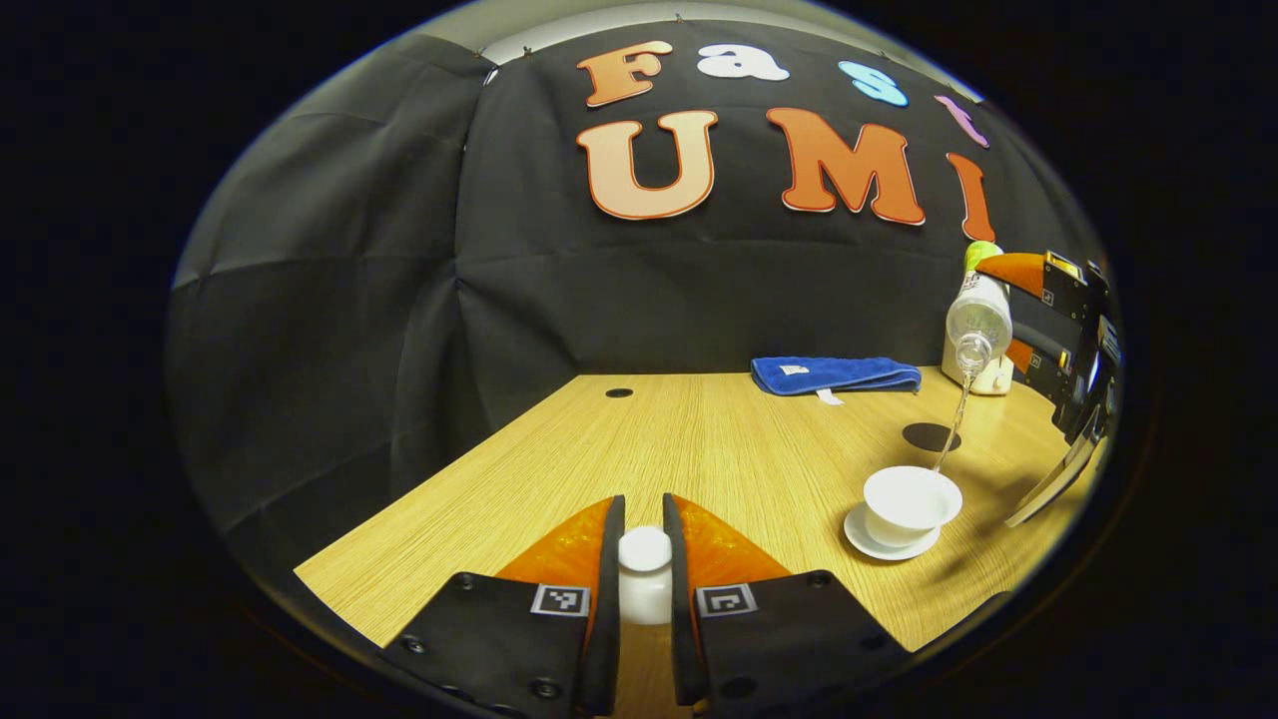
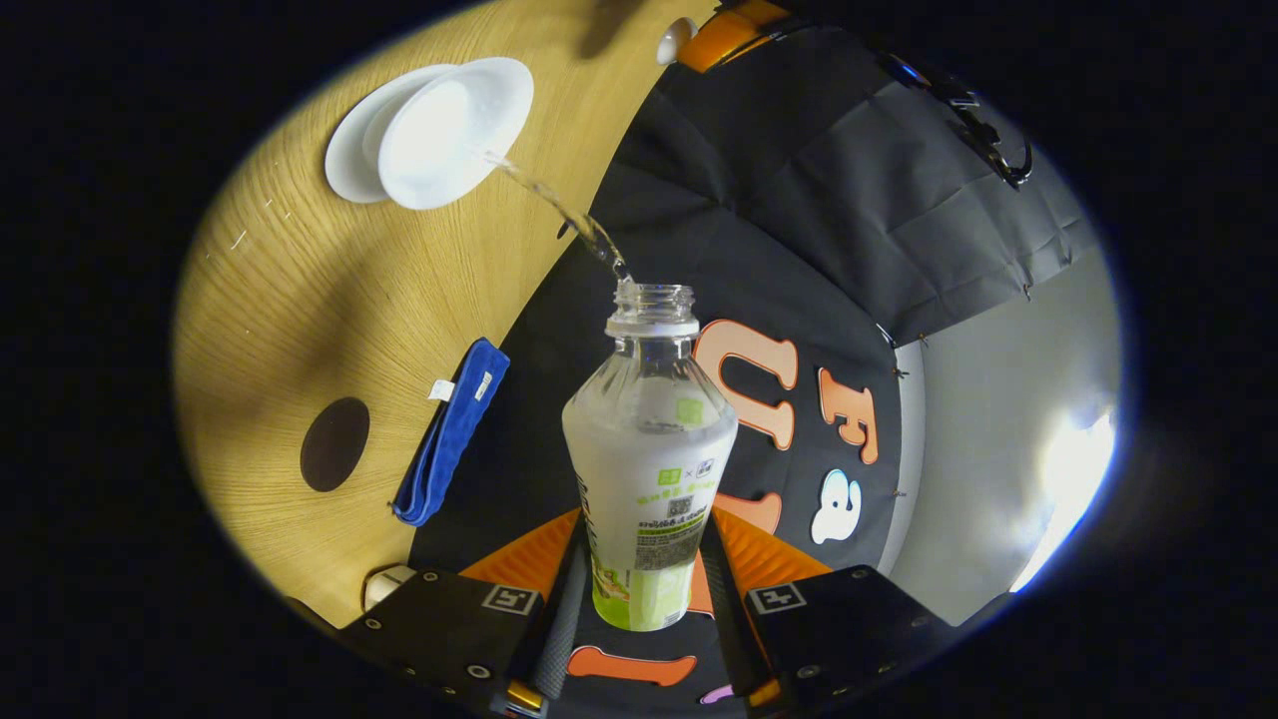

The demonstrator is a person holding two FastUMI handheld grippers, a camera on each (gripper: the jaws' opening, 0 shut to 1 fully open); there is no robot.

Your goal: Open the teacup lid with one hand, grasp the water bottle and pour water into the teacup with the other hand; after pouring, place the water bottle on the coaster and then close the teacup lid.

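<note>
Water pours from a tilted bottle into an open teacup while the lid is held aside.

Left gripper view: the left hand-held gripper (image 1: pixel 644 544) is clamped on one white teacup lid (image 1: pixel 645 574) above the wooden counter (image 1: pixel 699 439), with bare wood ahead to the far edge. One teacup (image 1: pixel 911 502) sits on one saucer (image 1: pixel 879 544) near the right edge; a stream falls into it from the water bottle (image 1: pixel 978 320). One round dark coaster (image 1: pixel 929 436) and one folded blue cloth (image 1: pixel 835 375) lie behind.

Right gripper view: the right hand-held gripper (image 2: pixel 644 584) is closed on the bottle's base, its open neck aimed at the cup.
</note>
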